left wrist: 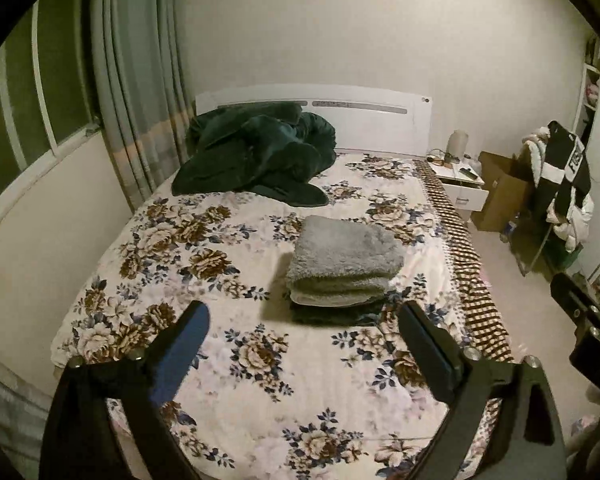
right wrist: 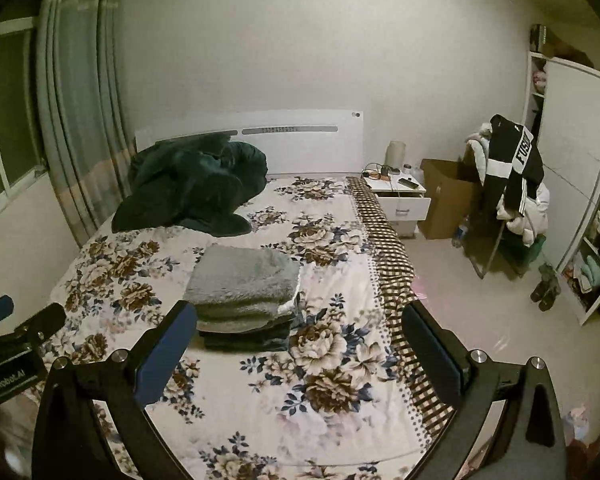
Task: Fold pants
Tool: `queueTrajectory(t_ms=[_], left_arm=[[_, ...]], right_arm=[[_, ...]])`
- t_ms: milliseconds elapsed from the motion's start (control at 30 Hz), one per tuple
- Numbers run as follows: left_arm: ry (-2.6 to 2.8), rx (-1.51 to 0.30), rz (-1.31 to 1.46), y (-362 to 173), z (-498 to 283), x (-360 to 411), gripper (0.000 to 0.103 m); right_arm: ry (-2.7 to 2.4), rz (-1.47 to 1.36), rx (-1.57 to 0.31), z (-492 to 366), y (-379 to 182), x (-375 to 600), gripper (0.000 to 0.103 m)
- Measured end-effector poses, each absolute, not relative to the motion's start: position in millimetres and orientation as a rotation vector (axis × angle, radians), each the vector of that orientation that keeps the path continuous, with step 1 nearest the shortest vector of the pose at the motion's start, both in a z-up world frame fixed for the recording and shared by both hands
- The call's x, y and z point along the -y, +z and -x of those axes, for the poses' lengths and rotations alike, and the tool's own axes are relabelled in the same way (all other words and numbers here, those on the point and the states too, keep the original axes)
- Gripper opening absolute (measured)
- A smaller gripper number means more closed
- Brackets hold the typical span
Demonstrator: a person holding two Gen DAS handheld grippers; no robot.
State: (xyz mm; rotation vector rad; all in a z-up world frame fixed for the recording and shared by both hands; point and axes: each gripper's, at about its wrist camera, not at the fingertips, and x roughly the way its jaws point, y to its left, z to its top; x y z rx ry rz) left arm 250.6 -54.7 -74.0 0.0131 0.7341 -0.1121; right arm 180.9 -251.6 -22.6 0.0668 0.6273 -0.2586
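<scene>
Ahead of my fingers the floral bedspread (left wrist: 228, 380) runs wide and flat, with bare room to either side of the folded pants (left wrist: 342, 264); its checked border (right wrist: 384, 240) drops off beyond my right fingers to open floor, and on the far side a white wall and curtain (left wrist: 136, 80) close the bed in. My left gripper (left wrist: 304, 320) is spread wide with nothing between its blue pads, and my right gripper (right wrist: 298, 316) is just as wide and holds nothing. From the left wrist, the pants sit straight ahead, just past and between the fingertips, a grey fleecy stack with a darker layer underneath. From the right wrist the same stack lies toward my left finger, its near corner hidden behind that pad. Only the right view shows the open wardrobe (right wrist: 572, 184) and shoes on the floor; each view catches the other gripper at its edge. A dark green quilt (left wrist: 256, 152) is heaped well beyond the pants by the headboard (left wrist: 372, 120).
</scene>
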Motion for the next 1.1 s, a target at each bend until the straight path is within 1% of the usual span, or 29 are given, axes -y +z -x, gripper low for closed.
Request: queueTrajectory(t_ms=[33,500,1100], left_arm=[[-0.124,-0.734,-0.004,-73.4,-250.1,53.3,0.103],[-0.079,-0.712,-0.026,-74.9,-232.3,40.3,0.103],[-0.079,-0.701,-0.043,-68.5,-221.9,34.5,0.103]], right_arm=[[-0.261,-0.063,-0.624,-177.1,-19.4,249.1,0.103],[-0.259,-0.051,-0.650,-164.8,-10.5,230.6,0.103],[-0.246,-0.064,-0.678,-164.7,-23.1,224.4,0.103]])
